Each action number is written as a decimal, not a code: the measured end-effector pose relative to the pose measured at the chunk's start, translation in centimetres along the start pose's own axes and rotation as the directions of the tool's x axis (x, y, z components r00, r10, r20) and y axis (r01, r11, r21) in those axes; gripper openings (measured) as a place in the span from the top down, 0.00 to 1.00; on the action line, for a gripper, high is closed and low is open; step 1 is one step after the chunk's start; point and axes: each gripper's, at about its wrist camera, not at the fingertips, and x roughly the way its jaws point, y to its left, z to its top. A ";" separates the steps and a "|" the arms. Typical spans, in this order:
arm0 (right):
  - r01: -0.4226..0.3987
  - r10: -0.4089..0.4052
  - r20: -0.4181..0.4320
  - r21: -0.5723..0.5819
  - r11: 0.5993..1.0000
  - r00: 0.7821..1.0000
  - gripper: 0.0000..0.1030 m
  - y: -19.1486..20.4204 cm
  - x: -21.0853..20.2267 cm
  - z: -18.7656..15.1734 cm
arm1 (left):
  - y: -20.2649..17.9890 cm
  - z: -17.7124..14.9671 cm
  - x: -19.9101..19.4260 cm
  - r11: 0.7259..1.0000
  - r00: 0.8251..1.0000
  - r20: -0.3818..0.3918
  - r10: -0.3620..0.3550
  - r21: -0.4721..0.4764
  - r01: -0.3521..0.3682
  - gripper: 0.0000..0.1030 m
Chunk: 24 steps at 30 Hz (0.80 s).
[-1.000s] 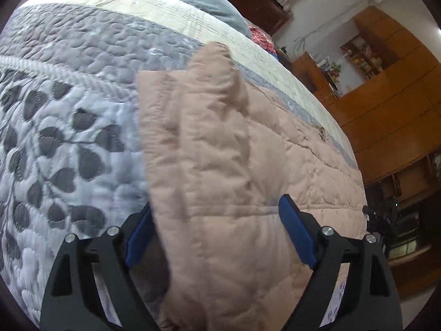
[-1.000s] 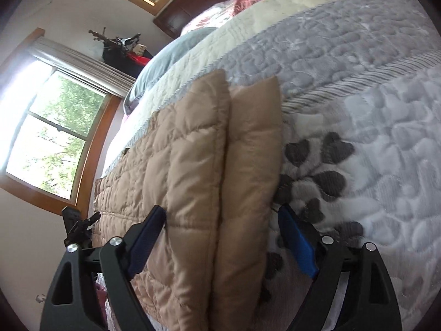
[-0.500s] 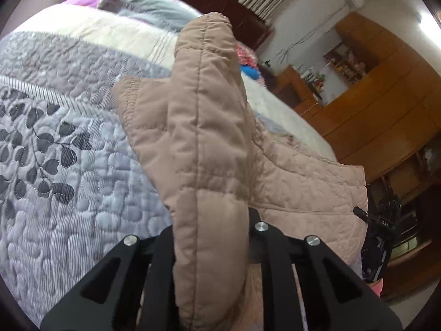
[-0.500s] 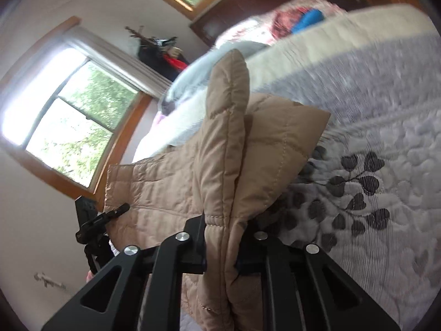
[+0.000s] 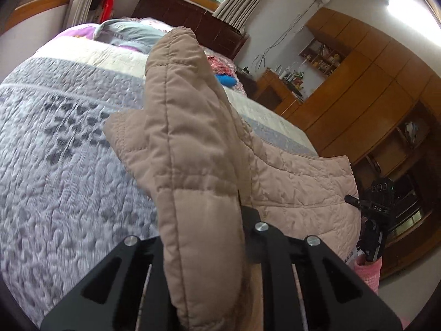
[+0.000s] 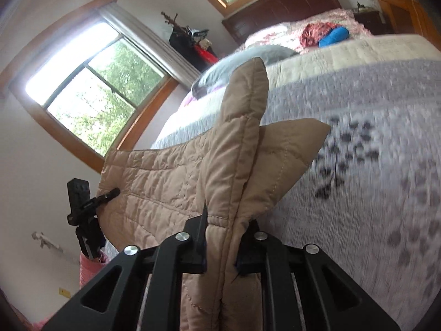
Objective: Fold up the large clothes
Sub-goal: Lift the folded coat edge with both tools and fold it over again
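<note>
Above the grey leaf-patterned quilted bedspread, the tan quilted padded jacket hangs stretched between the two grippers — its long axis running across from one to the other. Left gripper and right gripper each clench a bunched fold poking toward the headboard. A second ago both stood wide, jacket flat — now lifted.

matt cloth, dark plastic, glossy wood

the tan coat is quilted, matt cloth with stitched seams; under it the grey quilt is pebbly stitched cotton; beyond the quilt, a wardrobe of glossy wood.
</note>
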 end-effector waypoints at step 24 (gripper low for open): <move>0.055 -0.035 -0.118 0.178 0.982 0.992 0.64 -8.7 6.3 -7.5 | 8.2 -8.2 4.8 0.990 0.990 -0.098 0.106 -0.081 -0.114 0.63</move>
